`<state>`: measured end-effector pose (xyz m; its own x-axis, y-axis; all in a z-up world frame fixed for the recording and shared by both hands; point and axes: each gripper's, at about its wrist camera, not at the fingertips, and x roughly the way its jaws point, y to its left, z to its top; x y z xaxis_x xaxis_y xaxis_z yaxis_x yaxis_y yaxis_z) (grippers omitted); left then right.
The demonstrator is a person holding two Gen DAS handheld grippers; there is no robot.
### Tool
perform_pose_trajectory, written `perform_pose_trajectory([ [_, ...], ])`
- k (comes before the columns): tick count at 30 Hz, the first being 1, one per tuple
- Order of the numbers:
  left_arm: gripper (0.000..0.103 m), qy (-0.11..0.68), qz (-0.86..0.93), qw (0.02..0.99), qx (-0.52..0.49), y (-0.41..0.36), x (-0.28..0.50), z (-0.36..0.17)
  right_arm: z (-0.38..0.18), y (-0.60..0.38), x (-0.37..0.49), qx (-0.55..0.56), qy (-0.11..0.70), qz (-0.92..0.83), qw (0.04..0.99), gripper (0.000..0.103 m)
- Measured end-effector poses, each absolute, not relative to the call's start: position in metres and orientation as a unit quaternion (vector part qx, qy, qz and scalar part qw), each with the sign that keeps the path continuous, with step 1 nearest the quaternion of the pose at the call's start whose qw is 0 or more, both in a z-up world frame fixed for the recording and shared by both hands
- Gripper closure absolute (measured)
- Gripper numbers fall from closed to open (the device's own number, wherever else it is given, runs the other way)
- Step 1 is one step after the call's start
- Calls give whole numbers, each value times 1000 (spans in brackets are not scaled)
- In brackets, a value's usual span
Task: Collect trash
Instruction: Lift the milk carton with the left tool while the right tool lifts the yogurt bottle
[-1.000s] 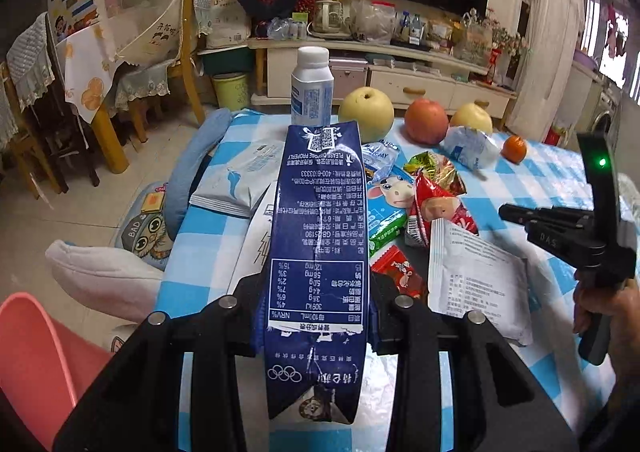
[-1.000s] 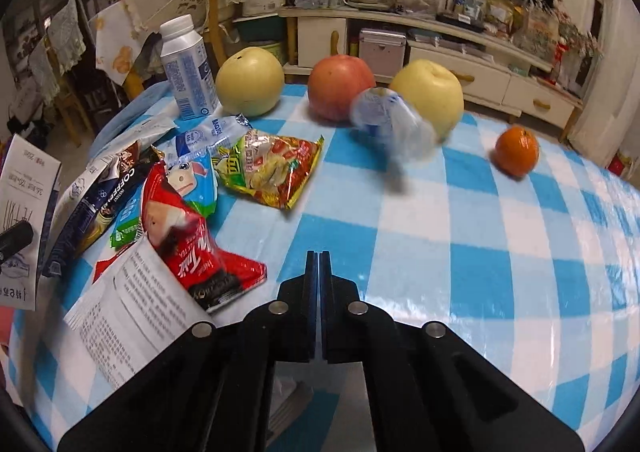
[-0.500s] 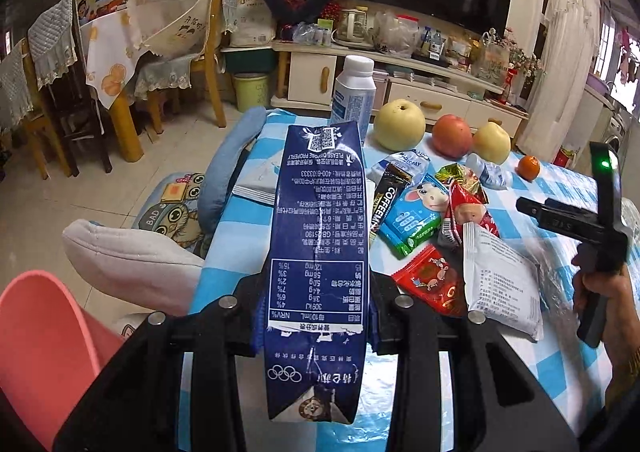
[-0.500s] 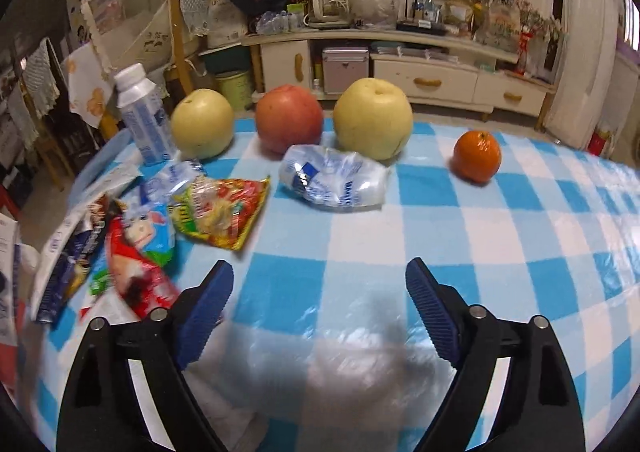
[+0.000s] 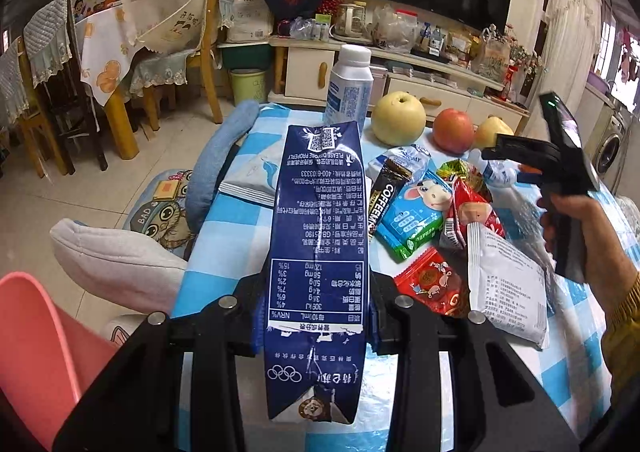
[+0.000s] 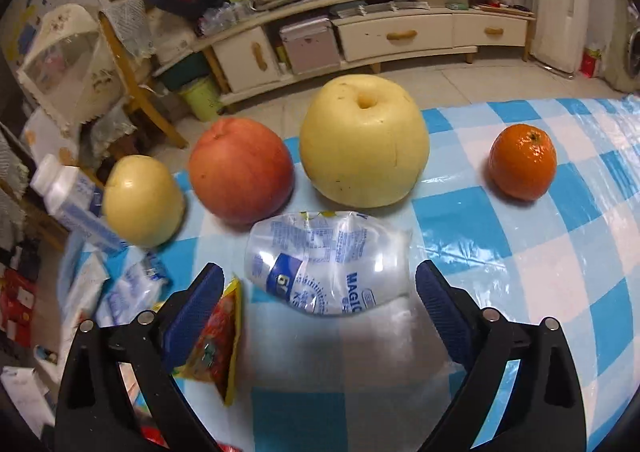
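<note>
So far only one piece of trash is picked up: the left tool (image 5: 318, 316) is pinching a flat dark blue milk carton (image 5: 318, 252) by its sides and holds it up over the near edge of the surface (image 5: 224, 220), which has a blue and white checked cloth. A pink bin (image 5: 36, 340) sits low on the left, beside the surface, and I think the carton should go in there, though I cannot see if anything is inside it. The right tool (image 6: 320, 308) is spreading its jaws wide, and a crumpled clear plastic wrapper (image 6: 328, 264) lies between them, not squeezed yet. A yellow and red snack bag (image 6: 218, 336) lies just beside its left jaw. A little farther off, lots more trash waits: a red candy wrapper (image 5: 432, 280), a white paper packet (image 5: 506, 288), a blue cow wrapper (image 5: 412, 216) and a coffee sachet (image 5: 386, 192). At the far edge stand a white bottle (image 5: 350, 88), two pears, an apple (image 6: 240, 170) and an orange (image 6: 522, 160). Most of the job is left.
</note>
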<state>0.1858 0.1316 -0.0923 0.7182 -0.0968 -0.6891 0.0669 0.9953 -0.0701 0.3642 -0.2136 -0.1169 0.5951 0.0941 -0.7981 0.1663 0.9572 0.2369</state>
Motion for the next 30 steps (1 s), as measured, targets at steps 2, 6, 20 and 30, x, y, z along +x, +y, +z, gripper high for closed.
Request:
perform_pose_trajectory([
  [2,65,373,-46,926,-17,131,187,-93,-123,-207,374,131,460,-37,877,7],
  [6,65,373,-48,926,-23,131,188,-93,-134,-205,382,130,460,-60,876,7],
  [20,65,391,-81,915,-51,132,185,-97,-124,-199,317,90,433,-18,897,12],
  [30,67,411,-103,904,-61,121,181,-111,-109,-198,216,99,416,14,904,12],
])
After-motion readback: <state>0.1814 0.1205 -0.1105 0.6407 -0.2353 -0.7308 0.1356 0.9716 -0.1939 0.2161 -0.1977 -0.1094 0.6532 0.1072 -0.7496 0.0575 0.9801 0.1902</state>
